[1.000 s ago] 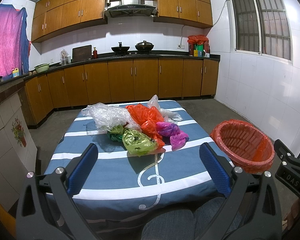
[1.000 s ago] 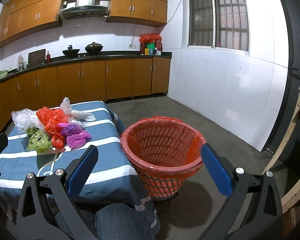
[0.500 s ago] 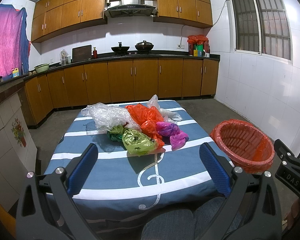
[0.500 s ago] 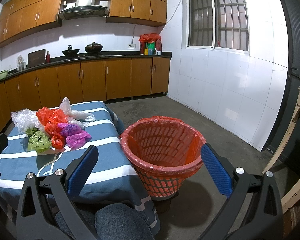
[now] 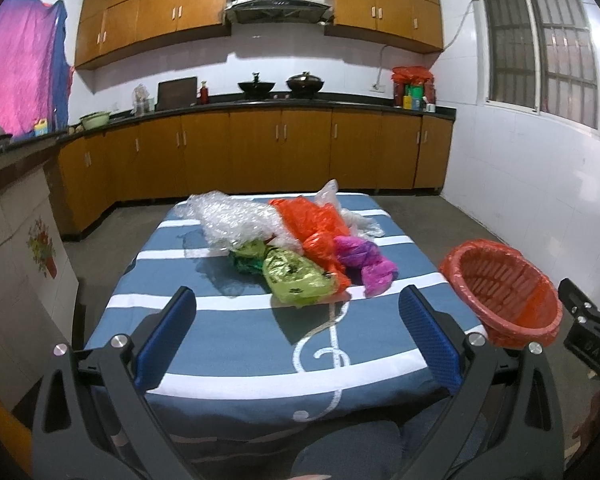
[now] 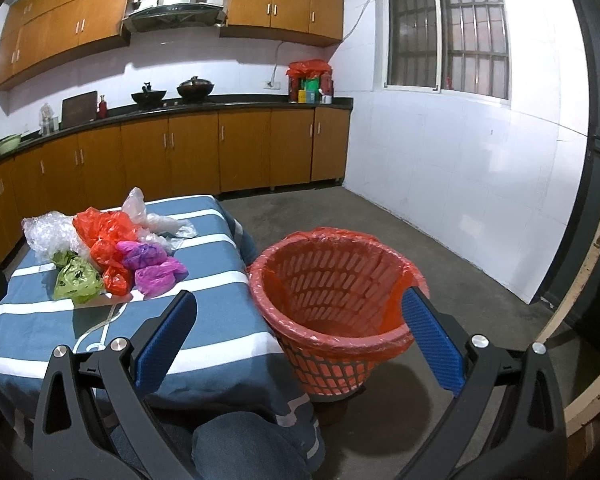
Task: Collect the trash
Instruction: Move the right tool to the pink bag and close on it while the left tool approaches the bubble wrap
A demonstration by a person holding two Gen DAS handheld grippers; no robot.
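Trash bags lie heaped together toward the far half of the worktop (image 5: 236,344), which is covered by a blue cloth with white stripes: one crumpled sheet of clear bubble wrap (image 5: 236,224) nearest the far left corner, one large orange bag (image 5: 308,220) beside it, a smaller orange bundle (image 5: 320,250) in front of that, one clear thin bag (image 5: 354,220) toward the far right edge, two purple-pink bags (image 5: 366,258) touching each other on the right of the heap, one yellow-green bag (image 5: 296,280) at the near side, and a darker green bag (image 5: 246,258) tucked just behind it under the bubble wrap. All of them touch or overlap their neighbours. Off the worktop's right edge, on the floor, stands one orange slatted basket (image 6: 332,300) lined with an orange plastic bag; the part of its inside that shows holds nothing. The left gripper (image 5: 300,332) hangs over the near edge of the worktop with its blue-padded jaws spread wide, nothing between them, well short of the heap. The right gripper (image 6: 300,332) is likewise wide apart and holding nothing, aimed at the basket, its right finger overlapping the basket's rim in view. A knee in blue jeans (image 6: 244,444) shows below the near edge.
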